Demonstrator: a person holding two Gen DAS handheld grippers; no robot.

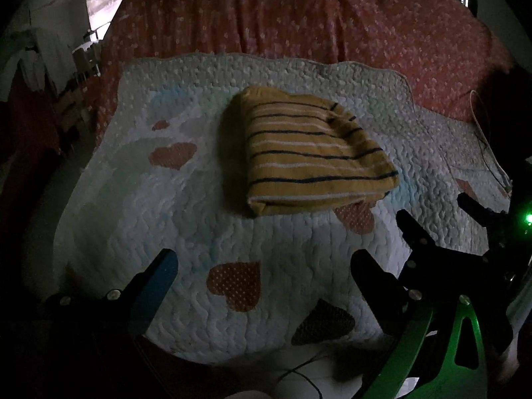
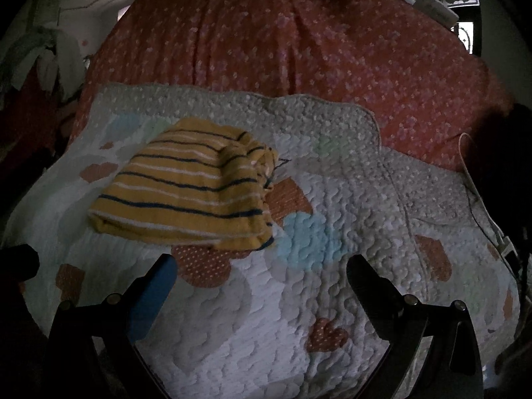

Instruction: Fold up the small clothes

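Note:
A small yellow garment with dark and white stripes (image 1: pixel 309 156) lies folded into a compact bundle on a white quilted mat (image 1: pixel 186 206) with heart patches. My left gripper (image 1: pixel 266 267) is open and empty, held back from the bundle near the mat's front edge. The right gripper shows at the right of the left wrist view (image 1: pixel 435 214), also open. In the right wrist view the garment (image 2: pixel 189 186) lies ahead and left of my open, empty right gripper (image 2: pixel 262 271), which hovers over the mat (image 2: pixel 349 232).
The mat lies on a bed with a red flowered cover (image 1: pixel 299 16). A thin cable (image 2: pixel 475 186) runs along the mat's right edge. Clothes hang at the far left (image 2: pixel 43 56). A cable also lies below the mat's front edge (image 1: pixel 299 372).

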